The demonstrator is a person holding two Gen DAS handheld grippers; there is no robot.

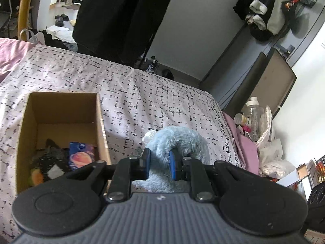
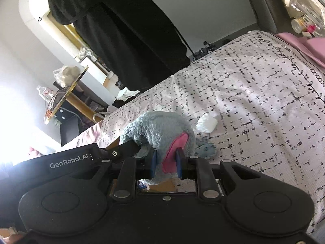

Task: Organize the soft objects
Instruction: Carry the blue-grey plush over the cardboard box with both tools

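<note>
Bed quilt (image 1: 142,93) below; both claws, left claw (image 1: 159,162) and right claw (image 2: 166,162), pinch blue plush (image 1: 178,140); I'd swing it over the cardboard box (image 1: 99,109) before letting go.

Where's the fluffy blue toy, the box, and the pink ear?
blue plush toy (image 1: 180,140): left wrist view, its furry back.
cardboard box (image 1: 61,109): left wrist view, inner back wall.
pink ear (image 2: 172,152): right wrist view, ear's middle.
</note>
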